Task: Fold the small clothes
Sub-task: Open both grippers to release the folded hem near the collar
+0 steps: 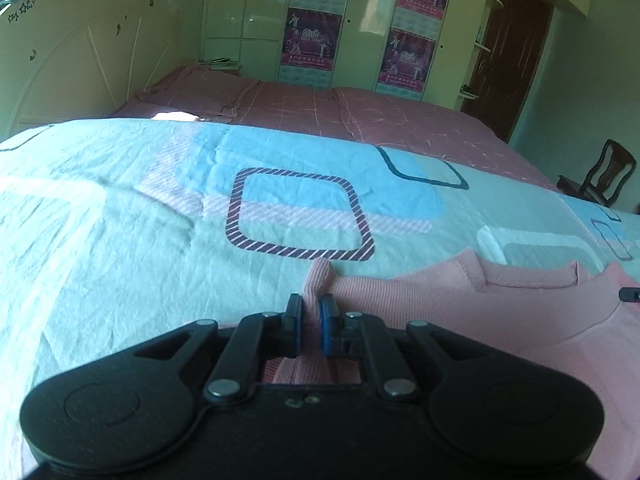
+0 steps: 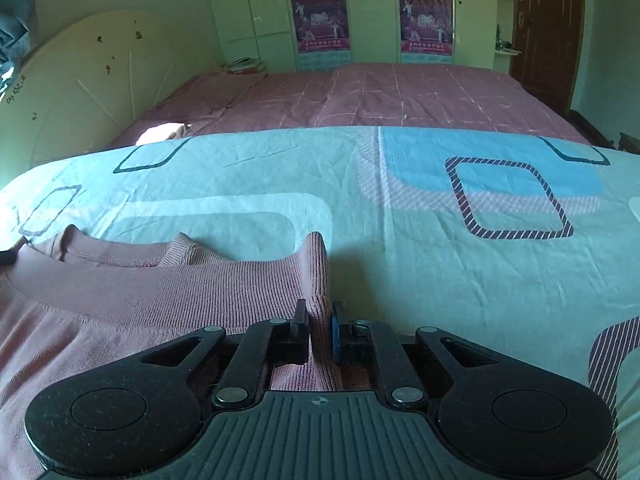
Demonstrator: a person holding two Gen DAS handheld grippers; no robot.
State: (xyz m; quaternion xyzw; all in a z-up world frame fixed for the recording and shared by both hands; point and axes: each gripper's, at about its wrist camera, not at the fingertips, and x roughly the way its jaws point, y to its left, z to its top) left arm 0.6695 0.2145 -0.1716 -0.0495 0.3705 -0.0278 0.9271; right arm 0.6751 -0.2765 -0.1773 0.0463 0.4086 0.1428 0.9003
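Sweater point(image 1: 460, 312) pinched at both shoulder corners by left gripper point(image 1: 311, 310) and right gripper point(image 2: 320, 314), lower center of frame; thin knit folds could slip on lifting.

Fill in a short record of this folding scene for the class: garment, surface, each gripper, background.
garment: pink sweater, lying flat, neckline facing the far side
surface: light blue patterned sheet
left gripper: shut on a pinched ridge at the sweater's edge
right gripper: shut on a ridge at the opposite edge
background: pink checked bedding, wardrobe with posters
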